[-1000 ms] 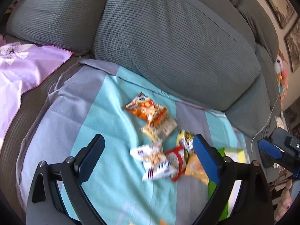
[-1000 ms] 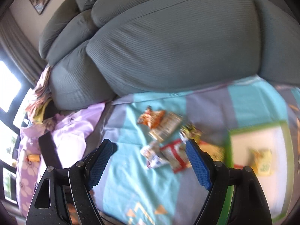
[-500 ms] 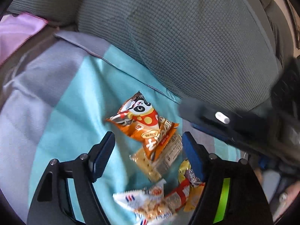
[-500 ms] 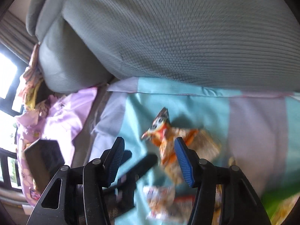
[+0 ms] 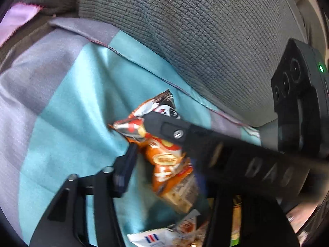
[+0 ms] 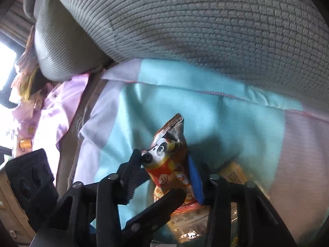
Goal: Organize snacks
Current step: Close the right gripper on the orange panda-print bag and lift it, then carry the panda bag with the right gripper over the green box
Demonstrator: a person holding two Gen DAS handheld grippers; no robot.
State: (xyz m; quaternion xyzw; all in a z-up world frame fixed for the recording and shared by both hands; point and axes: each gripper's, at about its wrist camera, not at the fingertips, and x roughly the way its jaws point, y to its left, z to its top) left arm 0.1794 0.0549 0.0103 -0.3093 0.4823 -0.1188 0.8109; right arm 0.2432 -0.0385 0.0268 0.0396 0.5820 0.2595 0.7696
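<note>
Right gripper (image 6: 165, 169): fingers drawn in narrow on the orange panda snack bag (image 6: 171, 160); black finger pressed to the bag's left face at the panda print, blue-padded finger (image 6: 195, 180) against its right edge; the bag stands up between them, its crimped dark top pointing away from the gripper

Left gripper (image 5: 162, 168): left finger (image 5: 124, 170) just beside the same orange bag (image 5: 164, 158) on its left; the right finger is hidden behind the other tool's black body, which crosses the view from the right; whether these jaws are wide or closed on anything I cannot tell

Orange panda bag: between the right gripper's fingers, its lower end over a clear-wrapped cracker pack (image 6: 191, 220); close ahead of the left gripper too

Cracker pack: below and nearer than the bag in the right wrist view; seen at (image 5: 181, 195) just under the bag's lower end

White snack packet (image 5: 162, 236): at the near edge of the left wrist view, below the left gripper's fingers; partly cut off

Blanket (image 6: 226, 119): teal and lilac-grey panels under the snacks, red-stitched hem on the far side

Sofa cushion (image 6: 205, 26): grey ribbed, beyond the blanket's far hem, ahead of both grippers

Pink cloth (image 6: 59, 103): far left of the right gripper, beside the blanket
</note>
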